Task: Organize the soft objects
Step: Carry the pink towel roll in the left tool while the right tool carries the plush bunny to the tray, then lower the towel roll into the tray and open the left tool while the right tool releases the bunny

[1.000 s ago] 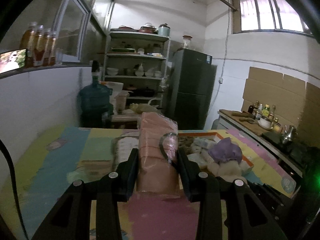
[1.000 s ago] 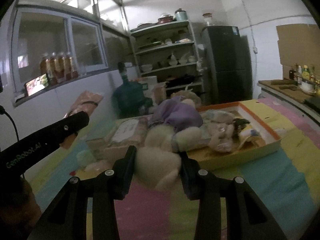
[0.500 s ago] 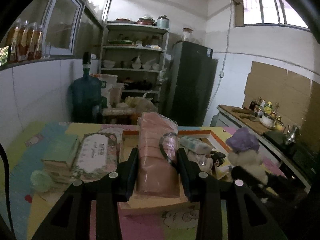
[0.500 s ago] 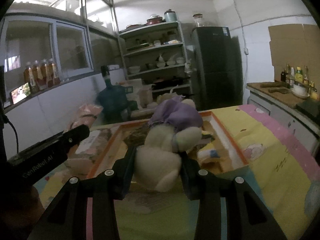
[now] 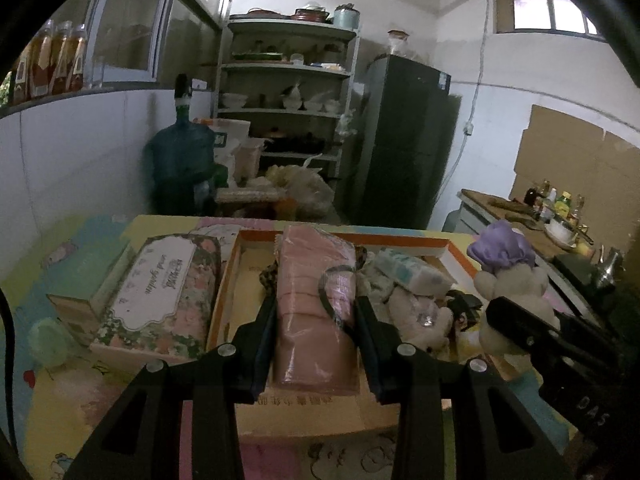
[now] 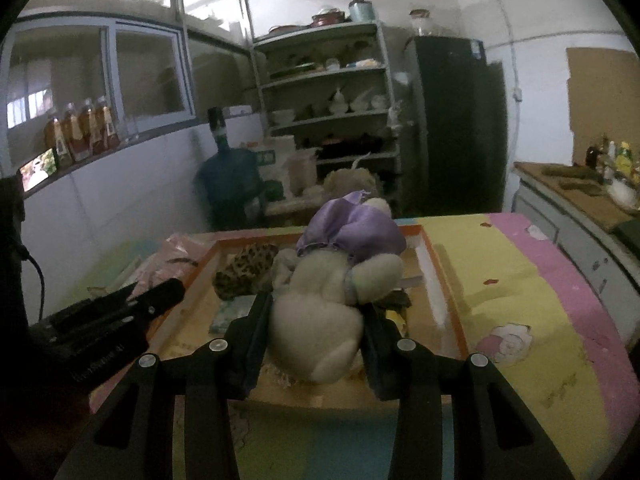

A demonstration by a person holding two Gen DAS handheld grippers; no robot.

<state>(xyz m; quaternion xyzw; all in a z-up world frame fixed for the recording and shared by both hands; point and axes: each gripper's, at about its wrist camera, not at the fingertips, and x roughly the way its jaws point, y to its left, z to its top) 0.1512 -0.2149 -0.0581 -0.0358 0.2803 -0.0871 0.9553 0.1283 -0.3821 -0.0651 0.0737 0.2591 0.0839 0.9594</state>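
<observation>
Both tools have advanced over the tray, pink pack clamped between left tool.

Both tongs point slightly downward, the left tongs and right tongs each clamped shut.

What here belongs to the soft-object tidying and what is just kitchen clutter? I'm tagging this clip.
Part of the job:
- pink wrapped pack, clamped in left gripper
- plush toy in purple dress, clamped in right gripper
- orange-rimmed tray
- leopard-print pouch

Just lying about:
- floral box
- water jug
- fridge
</observation>
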